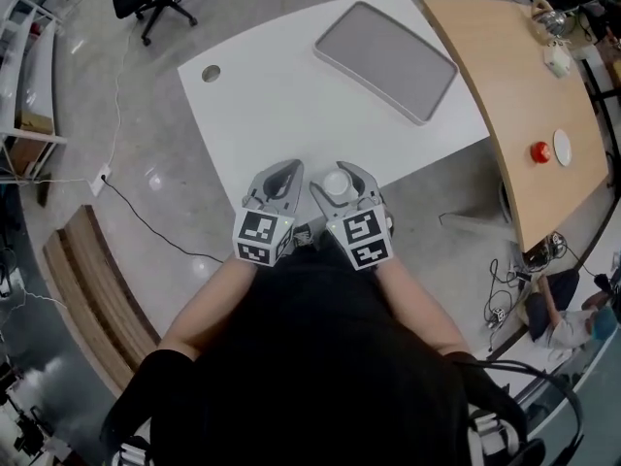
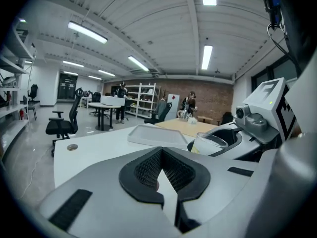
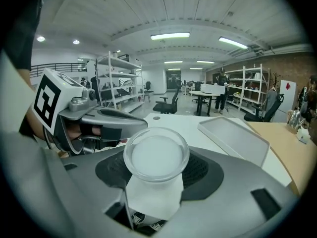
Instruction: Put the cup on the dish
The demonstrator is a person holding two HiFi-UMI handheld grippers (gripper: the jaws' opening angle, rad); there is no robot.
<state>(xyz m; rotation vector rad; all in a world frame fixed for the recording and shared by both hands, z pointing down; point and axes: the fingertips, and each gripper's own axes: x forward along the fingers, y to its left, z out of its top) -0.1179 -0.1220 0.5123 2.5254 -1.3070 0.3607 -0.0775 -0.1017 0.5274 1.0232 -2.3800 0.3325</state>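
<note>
Now the grey left gripper (image 1: 278, 181) is pinched tight on nothing, just waiting. Beside it, the grey right gripper (image 1: 342, 179) squeezes the clear plastic cup (image 3: 156, 157), ready to carry it to the flat grey dish (image 1: 386, 61), well apart on the white table (image 1: 257, 100).

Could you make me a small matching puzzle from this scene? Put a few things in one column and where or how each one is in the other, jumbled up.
Things:
1. cup
2. left gripper
3. grey tray
4. red object

Place or state:
A. lies on the wooden table
B. held between the jaws of the right gripper
C. jaws together, nothing between them
D. rests on the far part of the white table

Pairs: 1-B, 2-C, 3-D, 4-A
</note>
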